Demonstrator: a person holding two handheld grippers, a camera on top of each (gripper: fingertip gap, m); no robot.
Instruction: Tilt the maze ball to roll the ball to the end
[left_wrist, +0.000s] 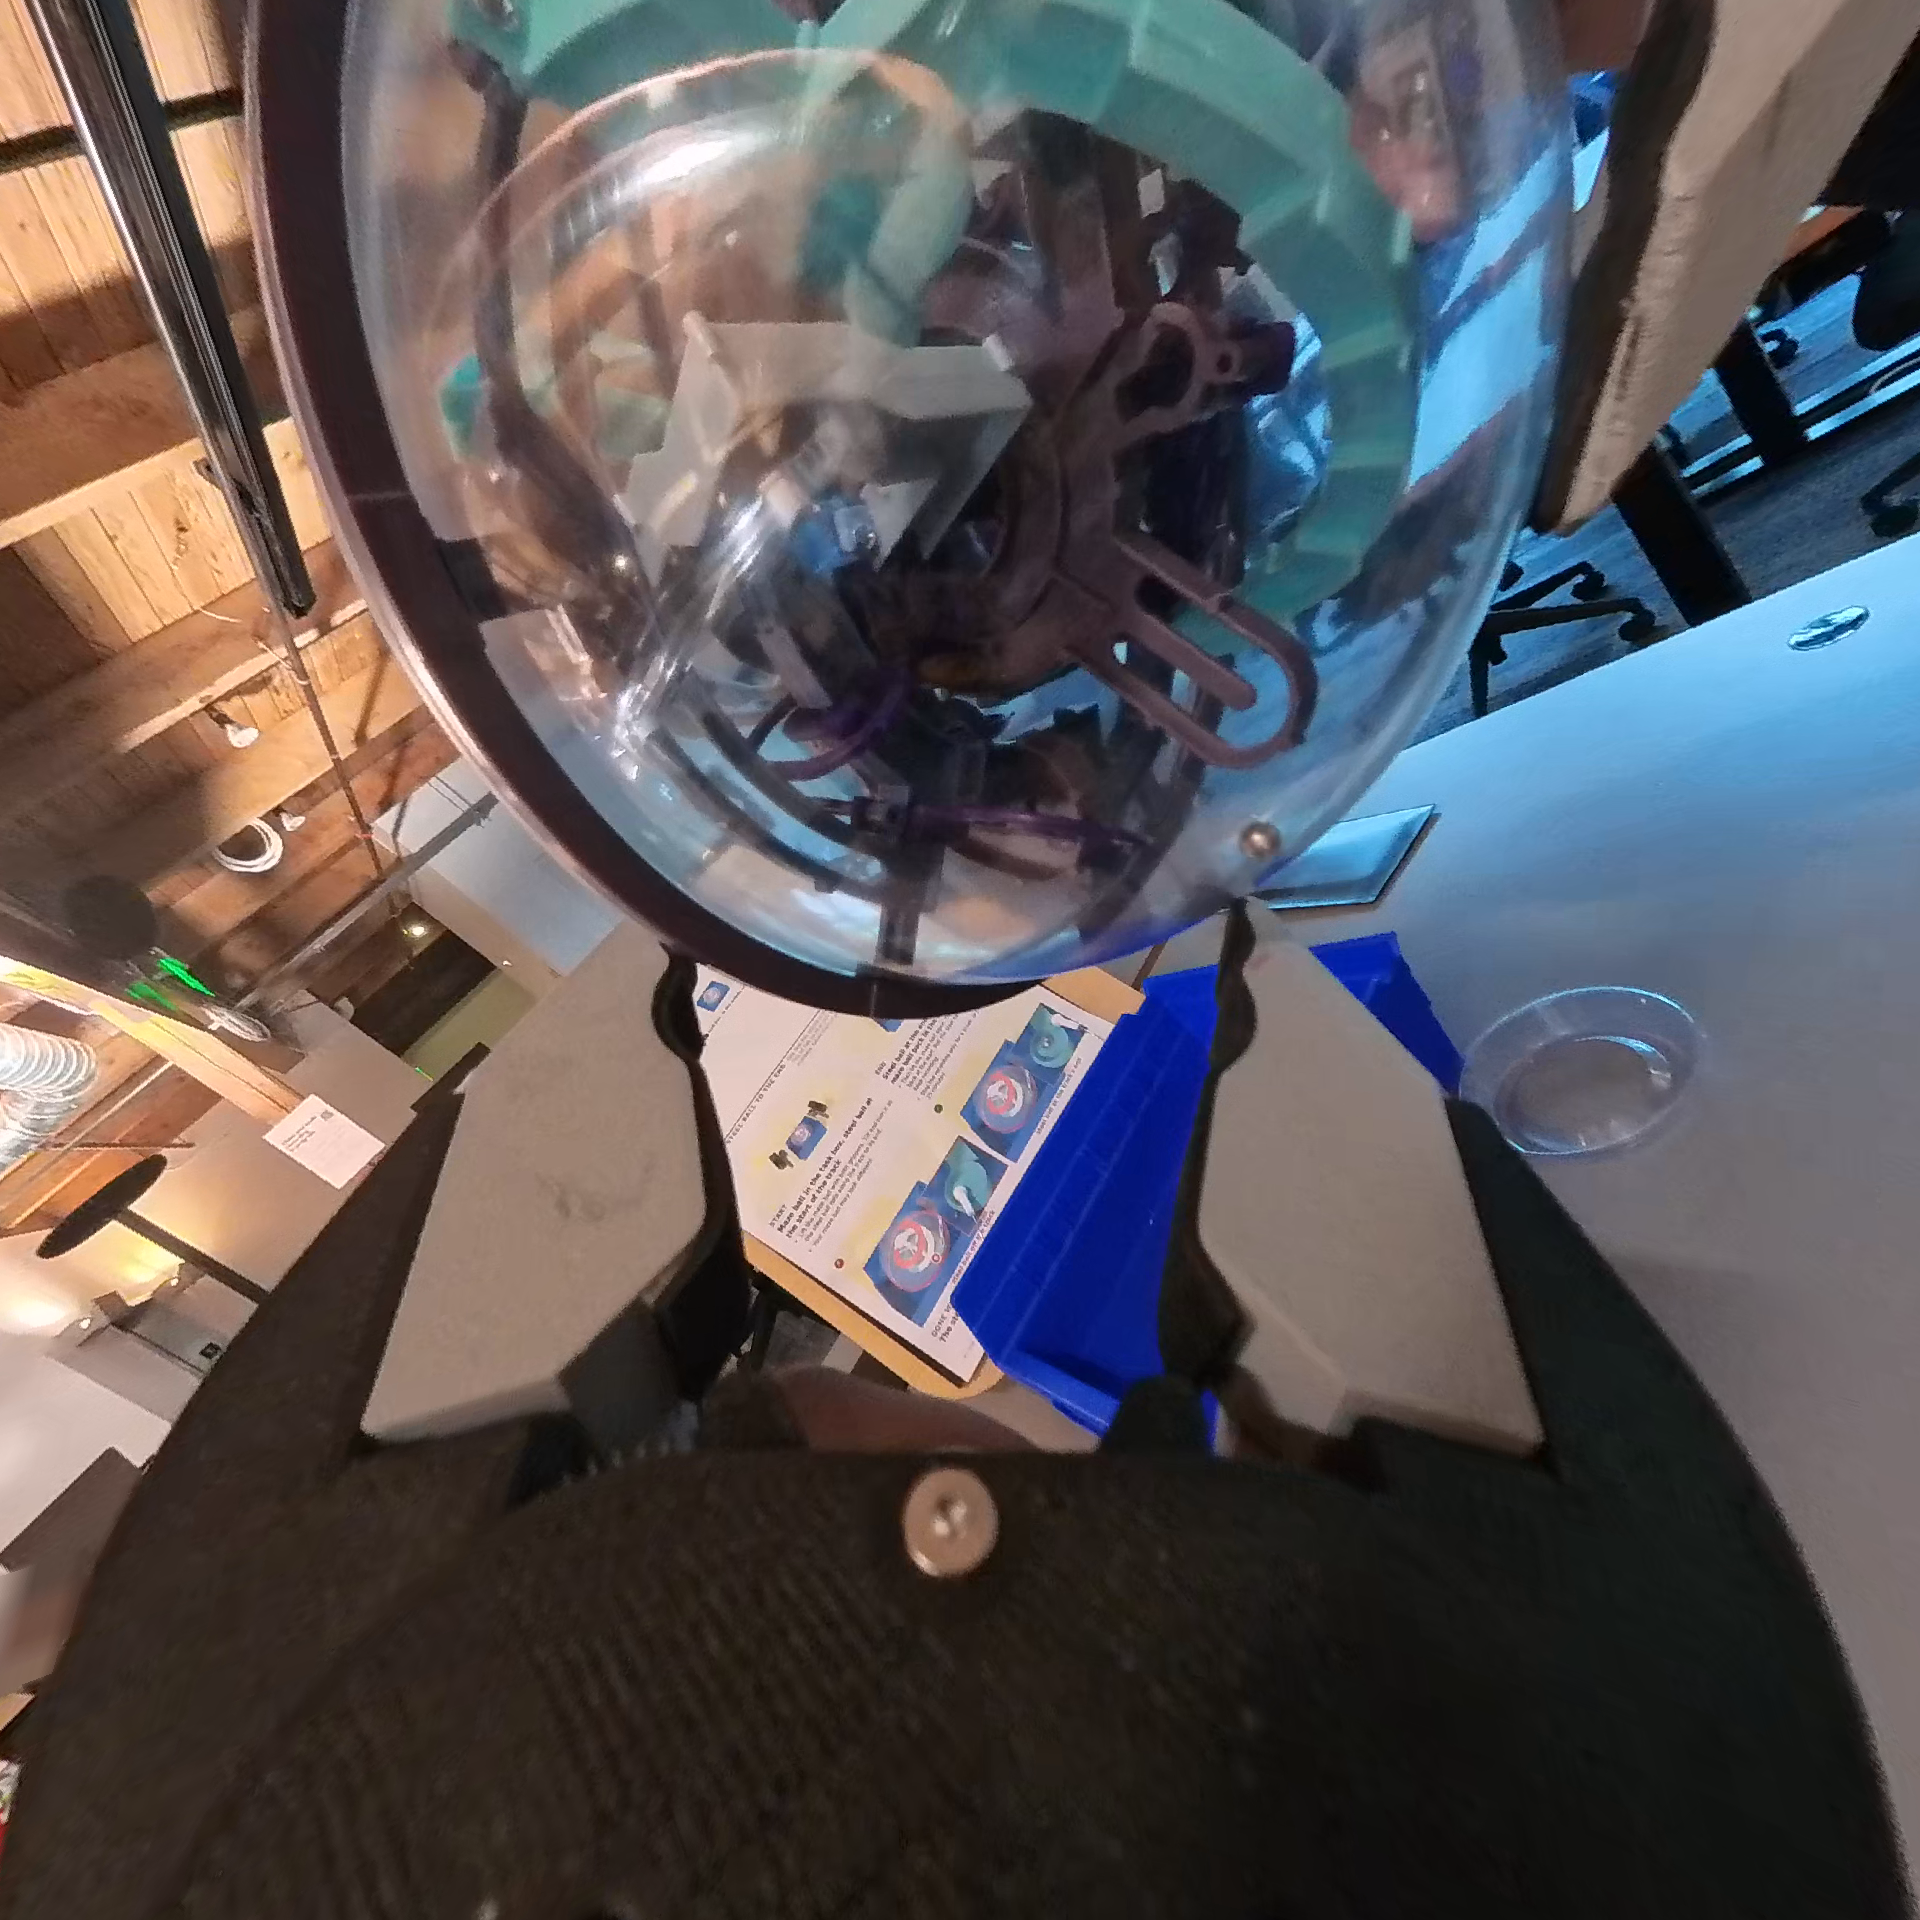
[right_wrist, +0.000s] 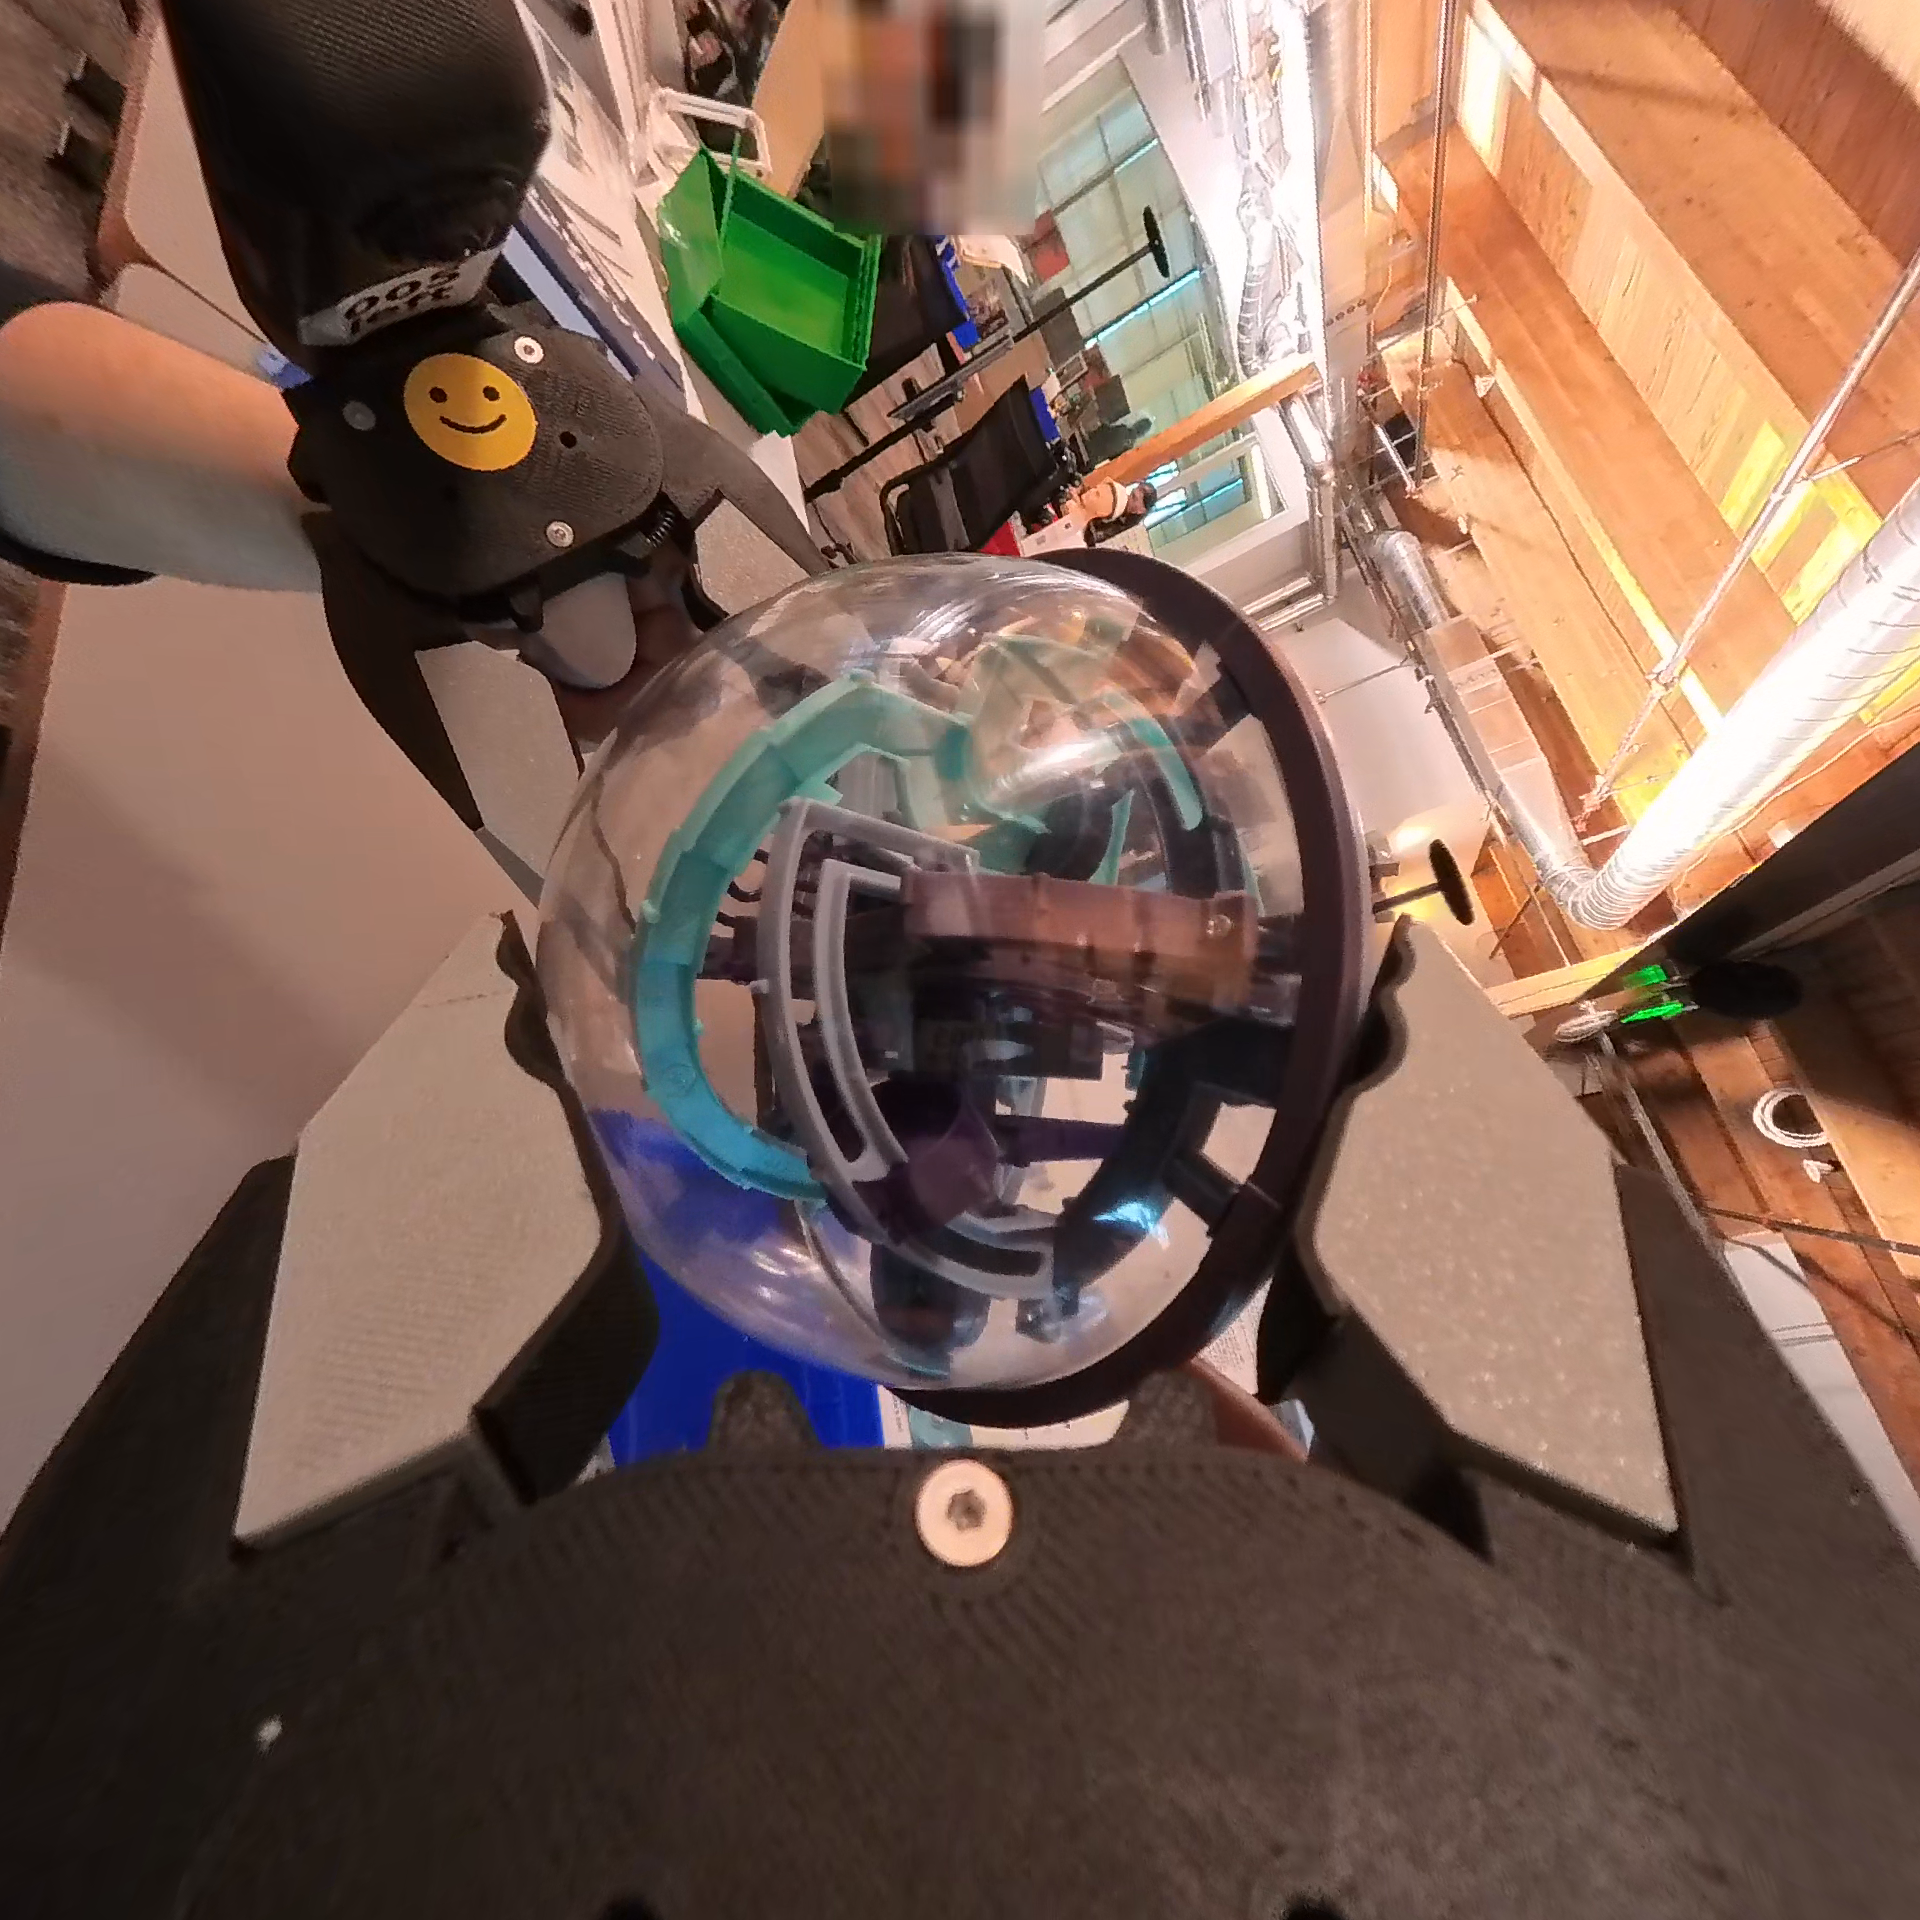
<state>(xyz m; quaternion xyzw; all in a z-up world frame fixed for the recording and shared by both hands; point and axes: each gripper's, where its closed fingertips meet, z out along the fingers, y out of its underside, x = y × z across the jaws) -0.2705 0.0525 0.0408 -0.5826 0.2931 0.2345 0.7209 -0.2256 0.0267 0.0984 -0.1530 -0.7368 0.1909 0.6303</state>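
The maze ball (right_wrist: 935, 987) is a clear sphere with a dark ring around it and teal, grey and brown tracks inside. It is held up in the air. My right gripper (right_wrist: 956, 966) is shut on it, with a pad pressed against each side. In the left wrist view the maze ball (left_wrist: 883, 468) fills the top, and my left gripper (left_wrist: 956, 940) has both fingertips against its lower edge. The left gripper (right_wrist: 665, 717) also shows at the upper left of the right wrist view, its fingers on the sphere. A small steel ball (left_wrist: 1259, 837) lies against the clear shell low on the right.
Below are a white table (left_wrist: 1662, 831), a blue bin (left_wrist: 1122, 1195), a printed instruction sheet (left_wrist: 883, 1143) and a clear plastic cup (left_wrist: 1579, 1070). A green bin (right_wrist: 769, 291) stands farther off. A person's sleeve (right_wrist: 125, 468) holds the left gripper.
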